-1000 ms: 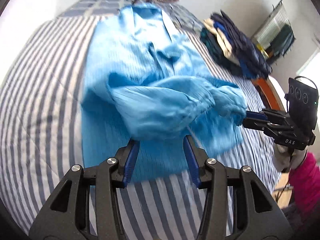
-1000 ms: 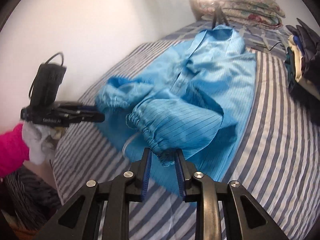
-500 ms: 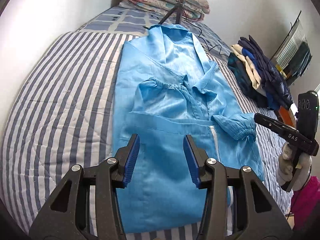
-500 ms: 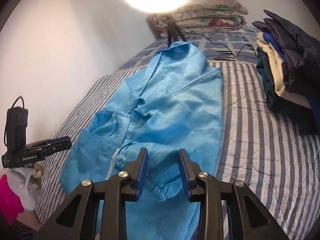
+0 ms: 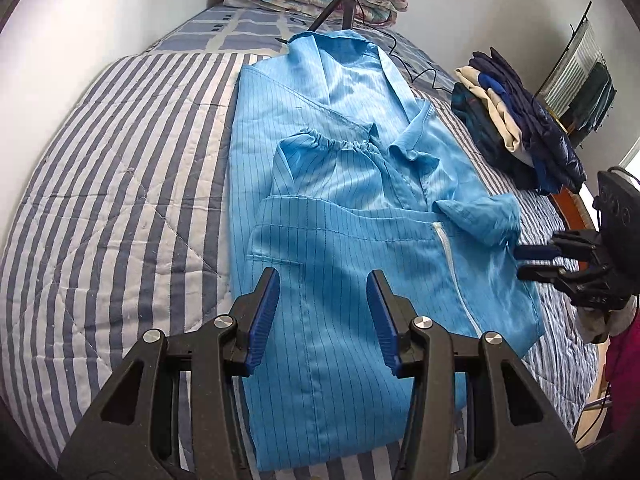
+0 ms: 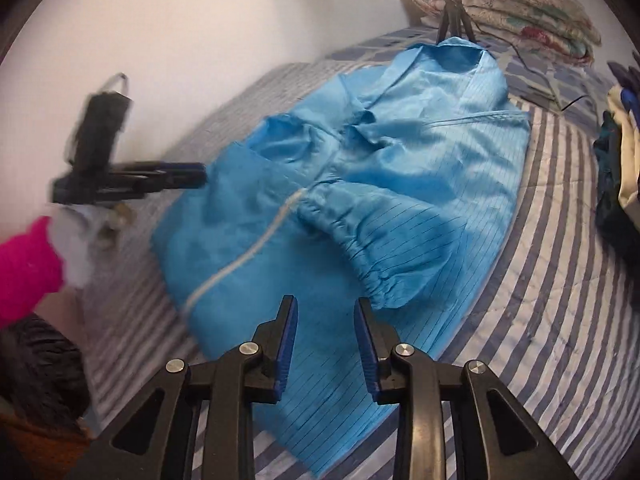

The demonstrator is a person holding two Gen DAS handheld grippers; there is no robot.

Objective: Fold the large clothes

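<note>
Striped bedspread (image 5: 120,184) holds blue coat (image 5: 340,200) beside stacked clothes (image 5: 520,132).

- A large sky-blue garment of thin, shiny fabric with fine dark pinstripes (image 5: 344,216) (image 6: 400,184) lies flat on the striped bed, lengthwise, its collar at the far end and its hem at the near end.
- The collar (image 5: 340,40) is spread open, with the lapels turned outward.
- A white zip (image 5: 452,264) (image 6: 248,256) runs down the front of the near half.
- Both sleeves are folded inward over the chest: one gathered elastic cuff (image 5: 340,144) lies across the middle, and the other cuff (image 5: 488,220) rests at the right edge.
- In the right wrist view the nearer sleeve (image 6: 384,248) lies puffed across the body, its ruched cuff towards the zip.
- A patch pocket (image 5: 276,260) shows on the left of the near half.
</note>
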